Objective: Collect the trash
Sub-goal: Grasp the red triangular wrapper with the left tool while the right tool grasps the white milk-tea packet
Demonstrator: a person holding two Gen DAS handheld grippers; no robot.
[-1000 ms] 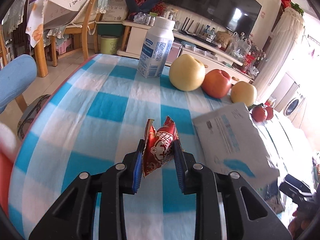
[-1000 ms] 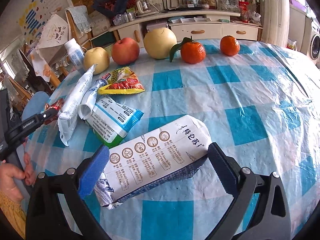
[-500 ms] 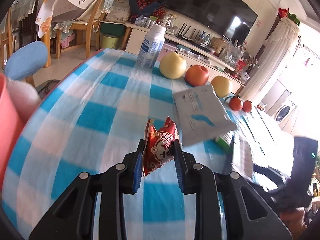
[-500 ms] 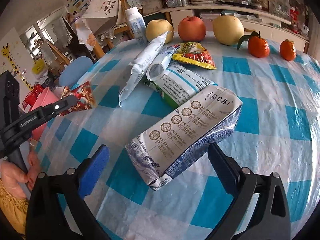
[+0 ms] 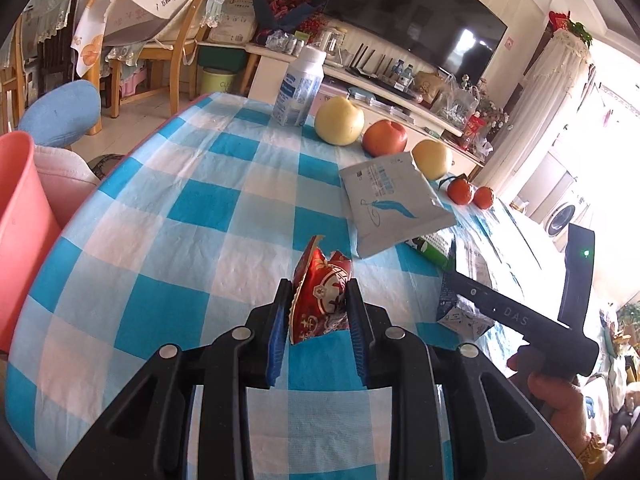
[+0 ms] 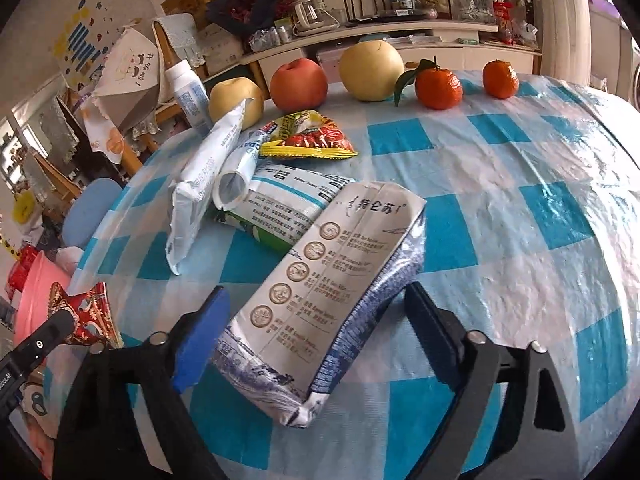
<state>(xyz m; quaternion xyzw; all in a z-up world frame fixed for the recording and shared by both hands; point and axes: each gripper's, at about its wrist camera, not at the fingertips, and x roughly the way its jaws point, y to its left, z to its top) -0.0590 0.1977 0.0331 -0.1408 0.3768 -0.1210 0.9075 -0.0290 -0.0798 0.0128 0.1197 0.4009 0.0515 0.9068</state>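
My left tongs are pinched tight on the crumpled red wrapper, which stands up between the pads above the checked tablecloth; the pink bin sits off to their left, beside the table's edge, so I judge the wrapper should travel that way and drop only once it is over the rim. My right tongs straddle the near end of the flattened milk carton. Their jaws have just been closing in, yet the pads do not press on it, with a gap showing on each side. To do this well I should square the jaws across the carton's narrow width, squeeze until the crushed sides give a little, then lift clear of the green bag lying under its far end.
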